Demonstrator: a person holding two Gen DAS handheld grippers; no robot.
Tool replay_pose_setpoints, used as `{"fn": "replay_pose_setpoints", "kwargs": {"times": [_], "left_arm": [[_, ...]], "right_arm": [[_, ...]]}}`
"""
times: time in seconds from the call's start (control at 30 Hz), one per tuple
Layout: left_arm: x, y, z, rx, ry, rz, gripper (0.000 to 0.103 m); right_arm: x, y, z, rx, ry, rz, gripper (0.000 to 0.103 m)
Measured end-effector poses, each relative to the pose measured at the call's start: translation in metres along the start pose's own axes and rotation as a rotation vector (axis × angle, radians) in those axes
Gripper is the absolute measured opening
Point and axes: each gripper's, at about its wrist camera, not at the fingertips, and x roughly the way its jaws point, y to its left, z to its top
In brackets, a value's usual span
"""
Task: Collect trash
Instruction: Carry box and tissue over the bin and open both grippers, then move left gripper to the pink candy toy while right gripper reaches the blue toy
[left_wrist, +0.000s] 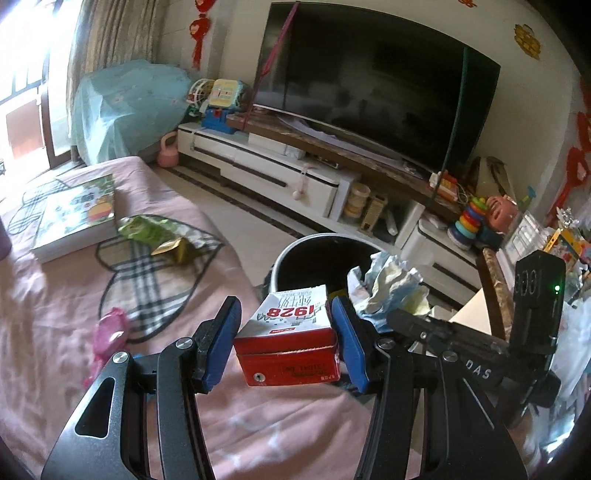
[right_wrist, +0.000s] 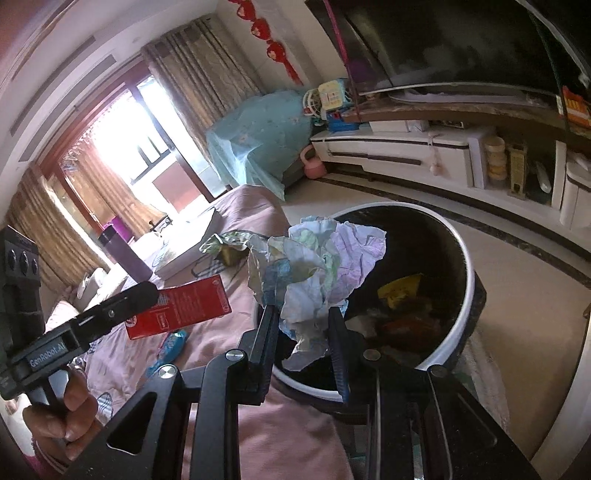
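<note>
Left wrist view: the left gripper has its jaws closed on a red carton, the blue pads pressing its two side walls so the box sits level between them, printed top facing forward. It is held over the edge of the bed nearest the trash bin, which stands on the floor just beyond that edge. The grip across the narrow sides looks chosen so the carton can drop straight down once the jaws part.

In the right wrist view, the right gripper has its jaws narrowed on a crumpled paper wad, pinching its lower part while the bulk balloons above the fingers. The wad hangs over the bin's white rim, and wrappers already lie inside, so this piece seems ready for release.

More trash remains on the pink bed cover: a green wrapper just beside a book toward the far edge, and a pink wrapper near the left gripper. By my reading, both held items go in first, and the left one needs a short carry forward to clear the rim.
</note>
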Motion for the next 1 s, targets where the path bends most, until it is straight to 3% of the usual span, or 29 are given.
{"fn": "replay_pose_setpoints", "kwargs": {"times": [0.67, 0.73, 0.83, 0.9, 1.0], "left_arm": [[0.057, -0.037, -0.001, 0.069, 0.054, -0.036, 0.052], [0.060, -0.039, -0.001, 0.065, 0.073, -0.043, 0.053], [0.060, -0.038, -0.003, 0.057, 0.083, -0.044, 0.068], [0.054, -0.035, -0.004, 0.056, 0.070, -0.030, 0.071], [0.045, -0.027, -0.007, 0.047, 0.056, -0.017, 0.073]], "right_arm": [[0.010, -0.048, 0.009, 0.032, 0.055, -0.073, 0.028], [0.011, -0.051, 0.011, 0.028, 0.056, -0.076, 0.032], [0.011, -0.051, 0.014, 0.023, 0.056, -0.068, 0.042], [0.009, -0.048, 0.015, 0.015, 0.042, -0.066, 0.063], [0.005, -0.048, 0.016, 0.016, 0.023, -0.063, 0.069]]}}
